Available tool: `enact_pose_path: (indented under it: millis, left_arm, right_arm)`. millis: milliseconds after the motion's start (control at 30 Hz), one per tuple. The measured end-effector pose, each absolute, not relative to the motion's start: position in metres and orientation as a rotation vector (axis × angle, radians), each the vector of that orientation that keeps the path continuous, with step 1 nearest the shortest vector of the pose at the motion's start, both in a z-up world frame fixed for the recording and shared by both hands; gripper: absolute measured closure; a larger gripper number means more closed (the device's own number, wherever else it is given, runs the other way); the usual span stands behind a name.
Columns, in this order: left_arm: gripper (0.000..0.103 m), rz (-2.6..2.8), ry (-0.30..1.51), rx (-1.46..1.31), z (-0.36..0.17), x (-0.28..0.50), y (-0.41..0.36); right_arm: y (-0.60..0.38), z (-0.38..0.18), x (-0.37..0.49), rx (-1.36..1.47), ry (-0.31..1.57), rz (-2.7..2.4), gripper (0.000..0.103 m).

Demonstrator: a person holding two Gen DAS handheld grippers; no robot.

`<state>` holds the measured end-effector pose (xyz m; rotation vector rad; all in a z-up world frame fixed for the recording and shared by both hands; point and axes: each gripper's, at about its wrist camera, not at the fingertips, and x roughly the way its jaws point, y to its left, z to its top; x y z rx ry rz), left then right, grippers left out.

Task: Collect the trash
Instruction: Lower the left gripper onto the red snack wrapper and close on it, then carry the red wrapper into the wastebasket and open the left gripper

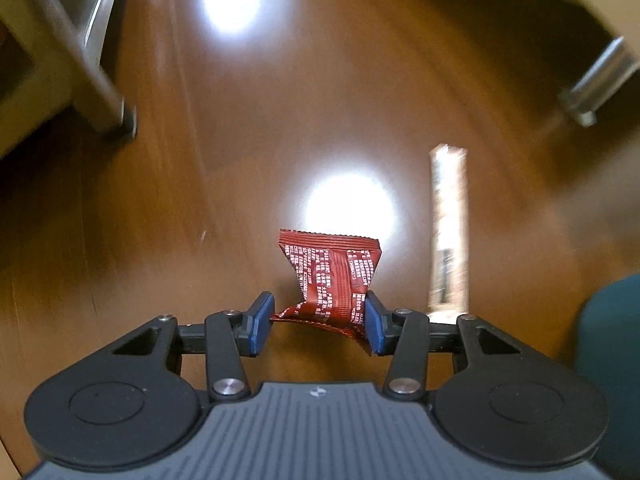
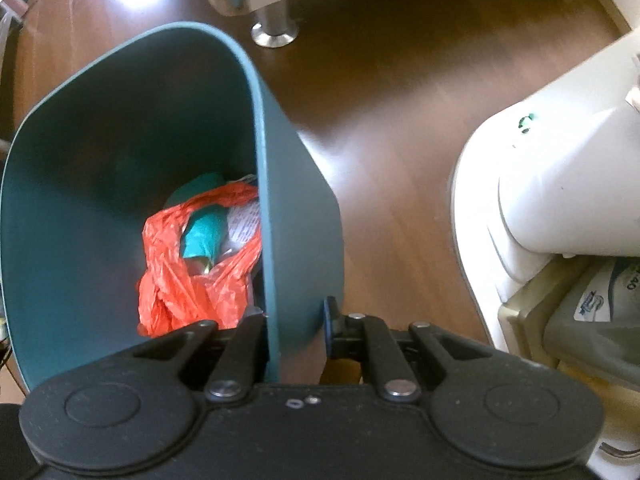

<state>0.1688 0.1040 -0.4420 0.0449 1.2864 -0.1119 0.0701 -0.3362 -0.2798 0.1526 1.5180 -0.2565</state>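
Colours and patterns on the floor and in the bin

A dark red wrapper (image 1: 332, 276) printed with rows of white text is seen over a brown wood-grain floor (image 1: 120, 220); a long packet (image 1: 448, 228), blurred, appears mottled tan and white. The bin (image 2: 100, 140) is coloured teal, with an orange plastic bag (image 2: 192, 276) and a turquoise scrap (image 2: 202, 234) inside. Blue pads (image 1: 262, 320) are set on black fingers.

The left gripper (image 1: 318, 322) points steeply down, pads pinching something between them; the right gripper (image 2: 296, 330) points straight down, clamped.
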Motion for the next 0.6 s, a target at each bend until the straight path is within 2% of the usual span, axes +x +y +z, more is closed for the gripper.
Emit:
enact_pose_path:
  millis: [367,600]
  left_arm:
    - [0.057,-0.521,1.049,0.033,-0.28,0.136,0.016]
    - [0.057,-0.828,1.012,0.057,-0.217,0.093,-0.06]
  right_arm:
    - [-0.36,-0.273,0.063,0.074,1.479,-0.35,0.097]
    - [-0.367,-0.267,0.056,0.055,1.468,-0.407,0.097]
